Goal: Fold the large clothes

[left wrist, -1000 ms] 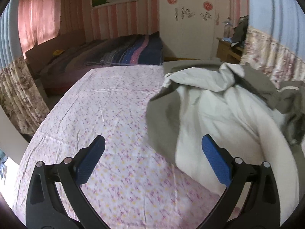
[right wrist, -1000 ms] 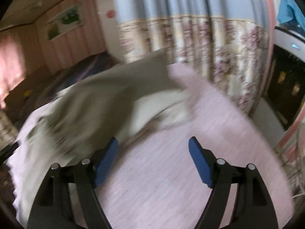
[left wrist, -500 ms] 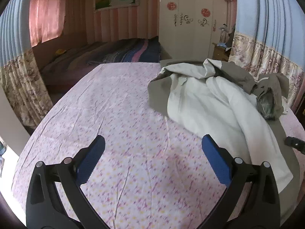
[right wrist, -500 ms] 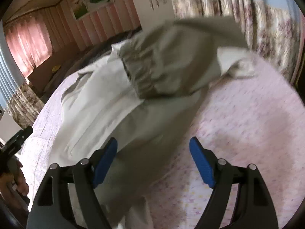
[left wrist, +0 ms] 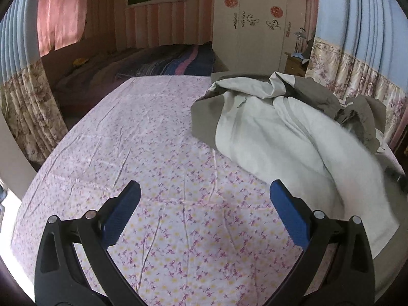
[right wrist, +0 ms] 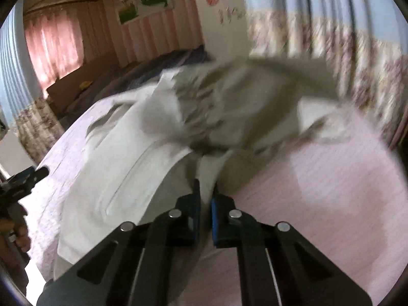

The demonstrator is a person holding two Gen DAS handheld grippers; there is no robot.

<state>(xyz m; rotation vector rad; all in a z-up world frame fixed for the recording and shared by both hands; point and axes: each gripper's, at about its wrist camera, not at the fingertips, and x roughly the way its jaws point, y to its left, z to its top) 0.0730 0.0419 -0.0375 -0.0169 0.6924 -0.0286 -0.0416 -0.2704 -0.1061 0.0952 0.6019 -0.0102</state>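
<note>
A large olive-grey jacket with a pale lining (left wrist: 275,132) lies crumpled on the right half of the bed, lining up. My left gripper (left wrist: 204,204) is open and empty, held above the floral sheet to the left of the jacket. My right gripper (right wrist: 205,193) is shut on a fold of the jacket (right wrist: 209,168) near its edge; the rest of the jacket (right wrist: 229,97) spreads ahead, blurred by motion. The left gripper shows at the far left of the right wrist view (right wrist: 23,181).
The bed has a pink floral sheet (left wrist: 142,153). A second bed with a dark striped cover (left wrist: 163,61) stands behind. A white wardrobe (left wrist: 255,25) and floral curtains (left wrist: 357,76) line the far and right sides.
My right gripper has closed on a fold of the jacket; it was open before. The jacket has dropped and spread out on the bed. My left gripper stays open.
</note>
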